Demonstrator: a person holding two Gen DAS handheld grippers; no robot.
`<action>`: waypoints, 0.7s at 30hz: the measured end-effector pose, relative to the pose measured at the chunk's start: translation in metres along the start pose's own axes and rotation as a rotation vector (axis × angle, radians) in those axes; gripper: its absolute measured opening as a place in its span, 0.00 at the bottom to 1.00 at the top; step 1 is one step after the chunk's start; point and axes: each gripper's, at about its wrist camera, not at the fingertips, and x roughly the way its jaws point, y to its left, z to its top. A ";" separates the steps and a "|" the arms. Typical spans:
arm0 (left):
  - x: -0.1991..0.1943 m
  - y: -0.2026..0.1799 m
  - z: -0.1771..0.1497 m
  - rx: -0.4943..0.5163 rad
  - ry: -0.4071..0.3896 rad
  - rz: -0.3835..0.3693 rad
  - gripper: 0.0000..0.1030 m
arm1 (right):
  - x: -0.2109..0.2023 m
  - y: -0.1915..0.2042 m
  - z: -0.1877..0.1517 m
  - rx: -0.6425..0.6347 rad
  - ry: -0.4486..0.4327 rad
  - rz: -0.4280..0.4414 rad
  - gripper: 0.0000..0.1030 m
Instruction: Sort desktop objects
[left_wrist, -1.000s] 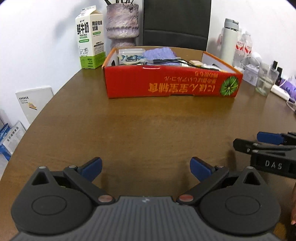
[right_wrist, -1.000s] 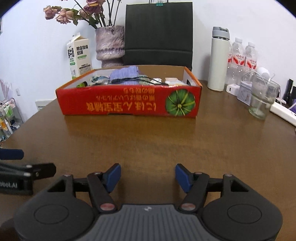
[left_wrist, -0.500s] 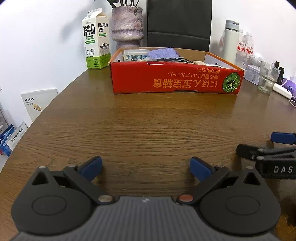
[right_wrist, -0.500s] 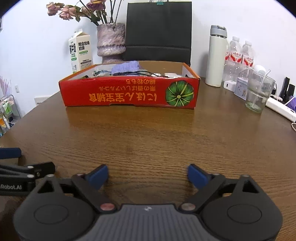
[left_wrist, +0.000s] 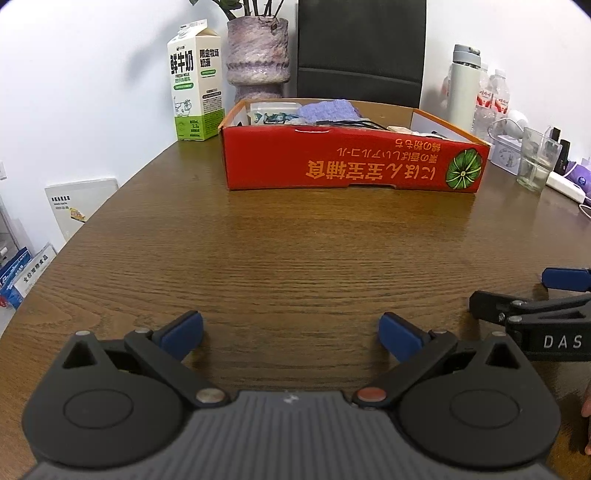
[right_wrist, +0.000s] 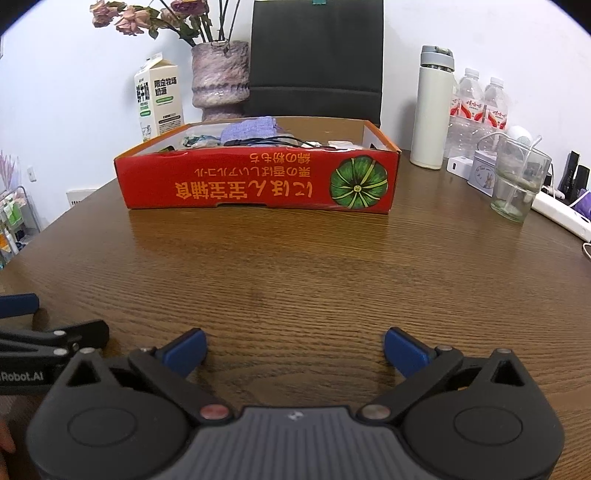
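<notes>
A red cardboard box (left_wrist: 351, 162) (right_wrist: 258, 184) with a green pumpkin picture stands at the far middle of the brown wooden table (left_wrist: 295, 251). Inside it lie a purple cloth (left_wrist: 327, 110) (right_wrist: 251, 127), a black cable (left_wrist: 354, 123), a clear packet and small white items. My left gripper (left_wrist: 290, 334) hovers low over the near table edge, open and empty. My right gripper (right_wrist: 294, 350) is beside it, open wide with nothing between its blue pads (right_wrist: 184, 350). Each gripper's fingers show at the other view's side edge.
A milk carton (left_wrist: 194, 81) and a purple vase (left_wrist: 258, 55) stand at the back left, a black chair (right_wrist: 316, 55) behind the box. At the right are a white flask (right_wrist: 434, 107), water bottles (right_wrist: 476, 107), a glass (right_wrist: 517, 181) and a power strip (right_wrist: 561, 214).
My right gripper's jaws have spread from partly open to wide open. Both views have tipped slightly, so the box sits a little lower in each picture; the hands stay in place.
</notes>
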 end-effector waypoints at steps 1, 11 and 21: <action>0.001 0.000 0.001 0.002 0.000 -0.003 1.00 | 0.000 0.000 0.000 -0.003 0.000 0.004 1.00; 0.002 -0.002 0.001 0.006 0.001 -0.005 1.00 | -0.003 0.004 -0.001 0.002 0.000 0.000 1.00; 0.002 -0.002 0.001 0.001 0.001 -0.002 1.00 | -0.004 0.003 -0.001 0.001 0.001 0.006 1.00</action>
